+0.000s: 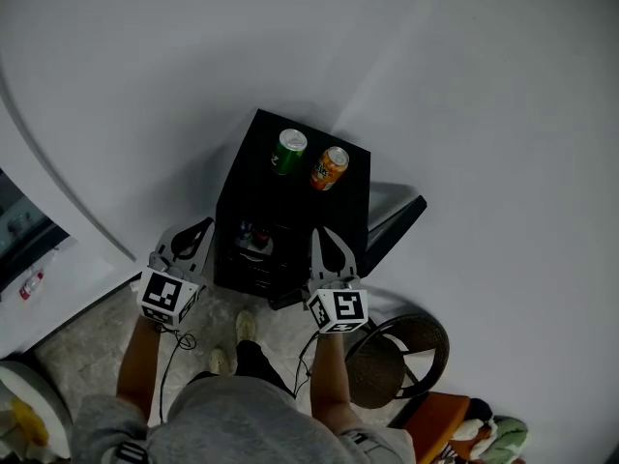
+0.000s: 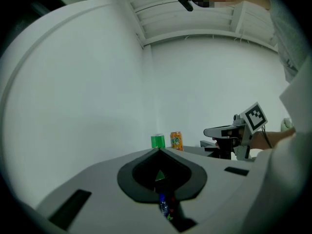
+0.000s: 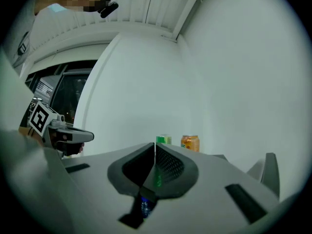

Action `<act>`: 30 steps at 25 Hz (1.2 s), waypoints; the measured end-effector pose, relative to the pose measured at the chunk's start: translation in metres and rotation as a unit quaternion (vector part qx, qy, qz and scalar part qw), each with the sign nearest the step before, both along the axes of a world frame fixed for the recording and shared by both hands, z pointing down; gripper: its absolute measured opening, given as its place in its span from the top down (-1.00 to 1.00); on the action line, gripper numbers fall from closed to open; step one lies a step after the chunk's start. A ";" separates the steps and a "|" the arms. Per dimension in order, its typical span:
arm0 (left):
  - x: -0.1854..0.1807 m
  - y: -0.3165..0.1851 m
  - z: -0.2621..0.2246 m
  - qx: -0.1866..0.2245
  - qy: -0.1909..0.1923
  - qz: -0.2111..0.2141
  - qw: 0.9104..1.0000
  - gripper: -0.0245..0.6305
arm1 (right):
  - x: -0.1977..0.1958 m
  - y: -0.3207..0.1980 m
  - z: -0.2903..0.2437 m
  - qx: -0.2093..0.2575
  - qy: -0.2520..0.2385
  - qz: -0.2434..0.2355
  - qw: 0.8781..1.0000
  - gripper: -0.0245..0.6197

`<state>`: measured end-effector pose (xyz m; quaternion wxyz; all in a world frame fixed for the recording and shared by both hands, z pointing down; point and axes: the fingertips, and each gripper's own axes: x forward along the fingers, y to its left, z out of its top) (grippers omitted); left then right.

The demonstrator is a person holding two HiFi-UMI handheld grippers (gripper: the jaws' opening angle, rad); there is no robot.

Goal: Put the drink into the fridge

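Currently | left tool (image 1: 205, 225) and right tool (image 1: 320, 231) are found clenched, empty | green metal can (image 1: 288, 151) and orange metal can (image 1: 330, 167) are seen upright atop black mini fridge (image 1: 253, 201) | judged light, dentable, slick; mid-body grip advised

Dim, flat light (fisheye edges darkened).

At 12 o'clock of the left tongs (image 1: 201, 230) and right tongs (image 1: 321, 238), the front of the fridge (image 1: 259, 174) gapes open, with bottles (image 1: 253, 240) taking part of a shelf inside. Its door (image 1: 397, 218) juts out at 2 o'clock. A green can (image 1: 288, 151) and orange can (image 1: 330, 167) crowd the top. A stool (image 1: 397, 356) blocks 5 o'clock of the right tongs.
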<state>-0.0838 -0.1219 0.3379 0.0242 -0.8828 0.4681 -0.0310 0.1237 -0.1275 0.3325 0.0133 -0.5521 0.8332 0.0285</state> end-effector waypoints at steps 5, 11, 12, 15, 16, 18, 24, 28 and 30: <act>0.024 -0.032 -0.010 0.008 0.004 0.015 1.000 0.91 | 0.028 -0.029 -0.011 0.004 0.004 0.018 1.000 0.84; 0.052 -0.069 -0.015 0.005 0.009 0.022 1.000 0.91 | 0.046 -0.072 -0.011 -0.011 -0.009 0.001 1.000 0.83; 0.057 -0.074 -0.015 0.006 0.008 0.023 1.000 0.91 | 0.048 -0.080 -0.012 -0.012 -0.010 -0.003 1.000 0.82; 0.066 -0.087 -0.014 0.008 -0.001 0.025 1.000 0.91 | 0.051 -0.102 -0.013 -0.017 -0.014 -0.016 1.000 0.37; 0.067 -0.090 -0.013 0.008 -0.002 0.024 1.000 0.91 | 0.052 -0.109 -0.012 -0.020 -0.016 -0.017 1.000 0.29; 0.066 -0.098 -0.012 0.007 0.000 0.020 1.000 0.91 | 0.054 -0.125 -0.009 -0.025 -0.016 -0.014 0.999 0.13; 0.061 -0.122 -0.004 -0.007 -0.003 -0.001 1.000 0.91 | 0.054 -0.161 0.002 -0.044 -0.017 -0.023 0.999 -0.01; 0.060 -0.133 -0.002 -0.013 0.005 -0.007 1.000 0.91 | 0.052 -0.176 0.010 -0.059 -0.017 -0.031 0.998 -0.07; 0.060 -0.138 -0.001 -0.014 0.006 -0.010 1.000 0.91 | 0.050 -0.182 0.014 -0.066 -0.015 -0.038 0.997 -0.08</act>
